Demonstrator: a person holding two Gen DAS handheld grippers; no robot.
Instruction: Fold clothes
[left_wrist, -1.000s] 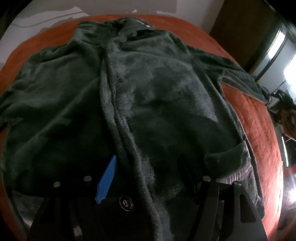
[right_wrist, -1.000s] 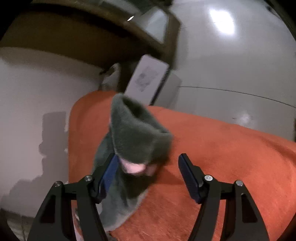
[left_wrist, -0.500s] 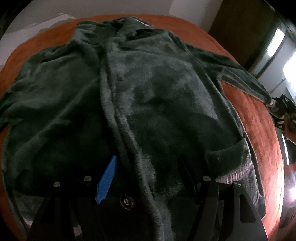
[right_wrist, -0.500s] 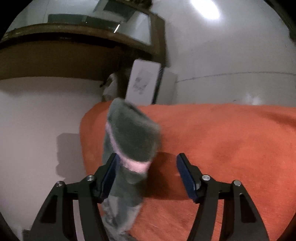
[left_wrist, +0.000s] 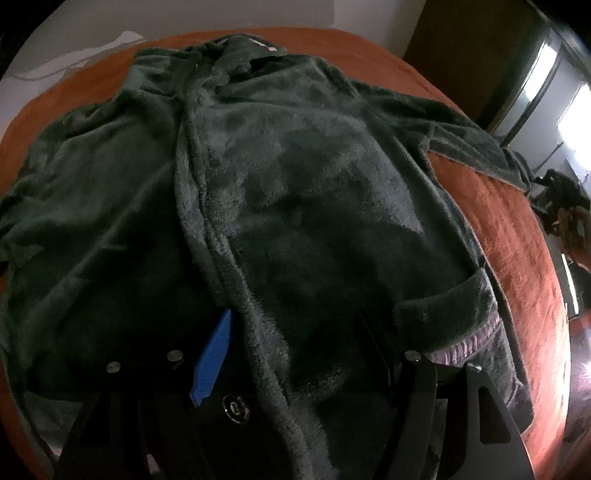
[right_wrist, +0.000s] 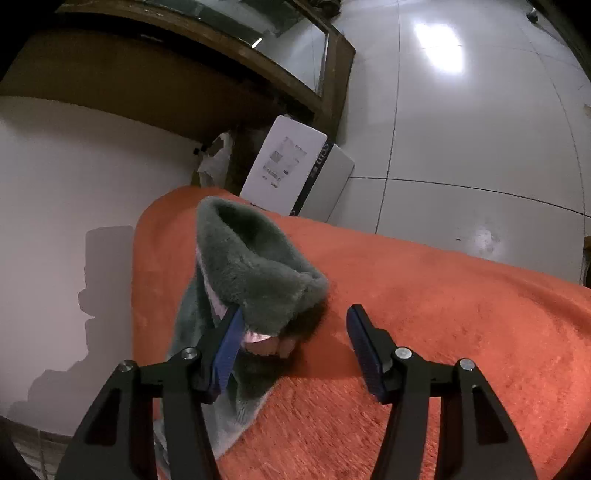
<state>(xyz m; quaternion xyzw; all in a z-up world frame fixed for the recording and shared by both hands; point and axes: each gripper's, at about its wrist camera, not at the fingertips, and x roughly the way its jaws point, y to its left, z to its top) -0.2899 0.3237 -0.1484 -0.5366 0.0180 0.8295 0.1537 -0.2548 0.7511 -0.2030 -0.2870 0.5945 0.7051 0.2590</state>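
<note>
A dark green fleece robe (left_wrist: 295, 184) lies spread front-up on the orange bed cover (left_wrist: 517, 240). My left gripper (left_wrist: 295, 325) hangs over the hem, open, with the button placket running between its fingers and nothing pinched. The robe's right sleeve (left_wrist: 480, 147) stretches to the bed's far right edge. In the right wrist view its cuff (right_wrist: 255, 266), green with a pink lining, stands bunched up on the cover (right_wrist: 443, 314). My right gripper (right_wrist: 295, 314) straddles the cuff and its jaws are closing. The left pad (right_wrist: 229, 343) touches the cuff; the right pad stands apart from it.
The bed's corner drops off just beyond the cuff. A white flat box (right_wrist: 284, 166) leans against a wooden cabinet (right_wrist: 184, 74) on the white tiled floor (right_wrist: 461, 129). A white wall (right_wrist: 74, 184) runs along the left.
My right gripper's jaws have narrowed around the cuff, which now sits lower between the fingers and against the left pad. The left gripper has kept still and equally wide.
</note>
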